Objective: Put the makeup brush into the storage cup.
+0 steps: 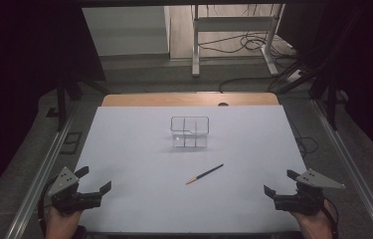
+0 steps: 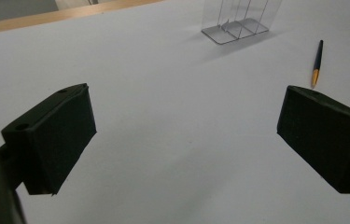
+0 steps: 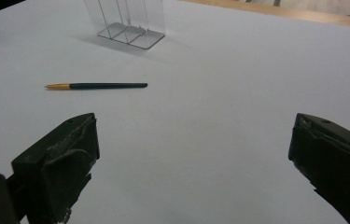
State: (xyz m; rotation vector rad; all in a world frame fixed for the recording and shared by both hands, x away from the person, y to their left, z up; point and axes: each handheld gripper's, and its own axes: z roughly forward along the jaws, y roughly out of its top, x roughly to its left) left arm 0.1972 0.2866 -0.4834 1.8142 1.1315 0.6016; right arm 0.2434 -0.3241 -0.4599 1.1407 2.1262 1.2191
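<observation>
Nearest the lens in the left gripper view, two blocky black fingers (image 2: 53, 140) of matte plastic, chamfered at the tips, spread wide with bare white surface between them and nothing held. Same story in the right gripper view: chunky dark fingers (image 3: 58, 163), one with a rough, scuffed pad face, set far apart and empty.

From the high view, left gripper (image 1: 96, 181) at the near left corner of the desk (image 1: 139, 149), right gripper (image 1: 277, 182) at the near right corner, each topped by a grey three-cornered plate, each held in a hand at the bottom edge, well apart from each other.

Between them, a little right of centre, a slim pen (image 1: 204, 174): thin straight rod, dark barrel, short orange-gold tip, lying flat and diagonal on the desk, tip towards the near side. Touched by neither gripper. Also seen in the left gripper view (image 2: 317, 63) and the right gripper view (image 3: 96, 86), lying alone on the sheet.

Beyond the pen, near the middle of the desk, a clear plastic holder (image 1: 189, 132): box-shaped, rounded corners, thin transparent walls, inner partitions splitting it into compartments, standing upright, empty as far as visible. Apart from the pen.

Desk covering smooth, matte, pale white-grey; strip of light wood along the far edge.
</observation>
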